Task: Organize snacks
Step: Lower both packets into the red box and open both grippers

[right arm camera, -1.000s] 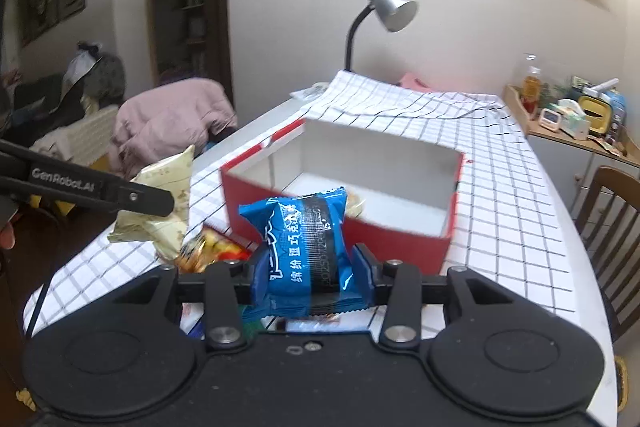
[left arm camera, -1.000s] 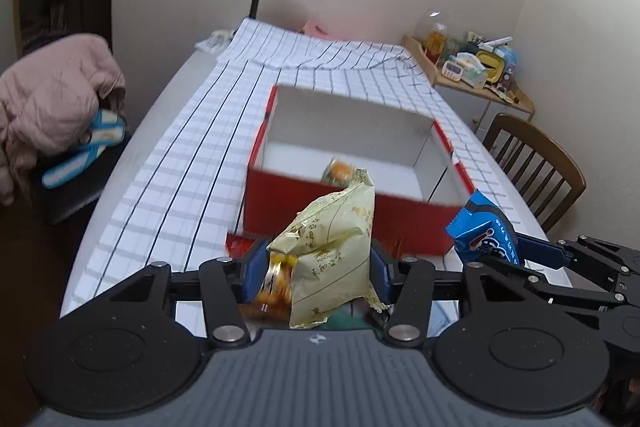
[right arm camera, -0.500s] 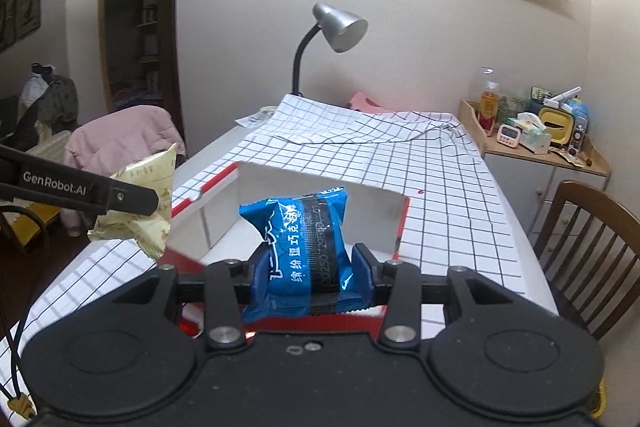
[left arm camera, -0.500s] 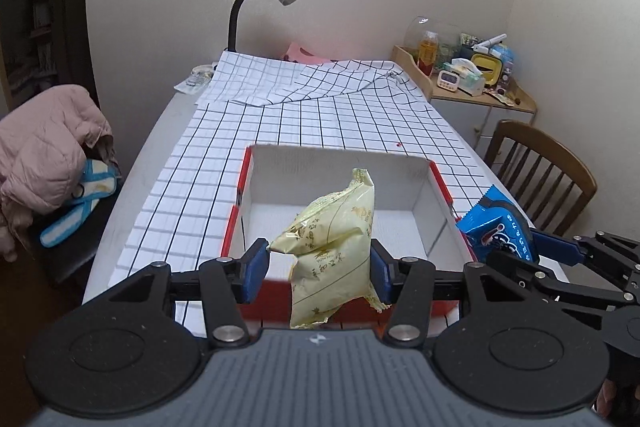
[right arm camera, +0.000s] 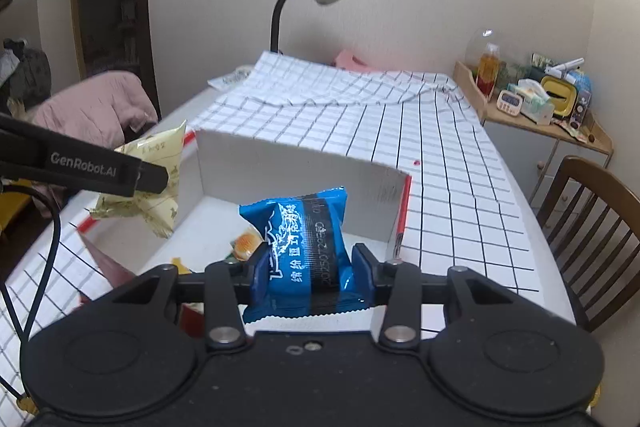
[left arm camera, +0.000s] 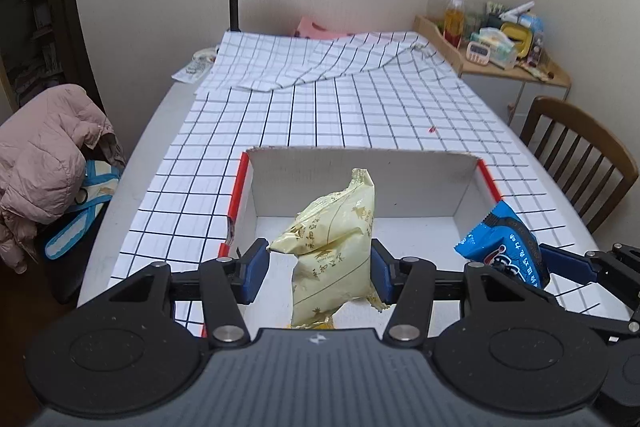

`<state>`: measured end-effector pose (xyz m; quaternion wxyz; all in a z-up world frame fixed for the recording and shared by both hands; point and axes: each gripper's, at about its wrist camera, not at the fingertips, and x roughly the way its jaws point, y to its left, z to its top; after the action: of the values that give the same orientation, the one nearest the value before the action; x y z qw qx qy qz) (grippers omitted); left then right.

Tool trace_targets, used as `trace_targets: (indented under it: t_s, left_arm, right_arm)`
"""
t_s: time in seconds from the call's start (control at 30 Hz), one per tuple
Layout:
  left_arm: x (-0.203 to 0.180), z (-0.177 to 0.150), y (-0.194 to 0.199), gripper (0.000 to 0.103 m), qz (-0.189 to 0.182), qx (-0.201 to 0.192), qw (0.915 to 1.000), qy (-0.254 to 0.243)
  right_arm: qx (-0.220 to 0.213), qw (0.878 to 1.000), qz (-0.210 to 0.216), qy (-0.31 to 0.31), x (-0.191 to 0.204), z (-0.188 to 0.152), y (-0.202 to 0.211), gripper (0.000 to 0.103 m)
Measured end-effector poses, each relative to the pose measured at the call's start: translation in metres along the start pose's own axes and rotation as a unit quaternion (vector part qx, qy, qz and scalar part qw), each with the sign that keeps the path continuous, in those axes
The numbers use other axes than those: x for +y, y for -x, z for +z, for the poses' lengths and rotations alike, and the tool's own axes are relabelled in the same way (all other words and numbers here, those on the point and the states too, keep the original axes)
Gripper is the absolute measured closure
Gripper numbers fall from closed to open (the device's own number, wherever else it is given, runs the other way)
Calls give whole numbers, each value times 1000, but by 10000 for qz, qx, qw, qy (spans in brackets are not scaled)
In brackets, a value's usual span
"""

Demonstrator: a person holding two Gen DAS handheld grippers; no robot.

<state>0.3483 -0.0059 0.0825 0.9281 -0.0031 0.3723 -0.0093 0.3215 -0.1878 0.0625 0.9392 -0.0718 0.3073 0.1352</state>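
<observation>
Here, yellow packet (left arm camera: 334, 247) pinched between left tongs (left arm camera: 318, 269)

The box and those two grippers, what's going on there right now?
A person holds a gripper in each hand over the red-sided box. The left gripper is shut on a pale yellow snack bag, and the right gripper is shut on a blue snack packet. Both packs hang above the box's open top, not yet released. A small orange-printed snack already lies on the box floor.
</observation>
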Motion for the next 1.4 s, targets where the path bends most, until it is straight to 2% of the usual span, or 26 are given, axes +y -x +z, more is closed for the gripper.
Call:
trace_targets:
  t_s: [0.17,0.4,0.67,0.87,0.93,1.1,1.2,1.33,1.4]
  left_arm:
    - [0,3,-29,50,48,227,9997,-35]
    - [-2,0,-67,50,138,760,9969,-163]
    - [-3,-5,-89,50,191,1143,9930,-214]
    - [0,-7,-88,46,133,1151,9932,-113]
    - [1,-7,-84,41,76,1114,9937,-74]
    - [0,-6,-76,41,33,1043,9945,-7]
    - [0,-6,-68,33,-8,961,9954,22]
    - [-2,-3,-52,32,-83,801,9967,37]
    - [-2,-1,-44,31,-109,732,9972,58]
  right_arm:
    - [276,9996,-3,68,3,-1,-26,61]
    - [625,9977,72,255,11,-5,-51,61]
    - [734,9966,73,378,16,-8,-60,61]
    - [722,9968,86,316,12,-7,-62,59]
    - [704,9970,87,294,11,-7,-60,55]
    - [624,9978,96,217,9,-7,-51,45]
    - [536,9984,89,177,7,-5,-43,39]
    - [416,9989,105,162,7,-3,-30,36]
    - [340,9993,96,156,7,-1,-23,31]
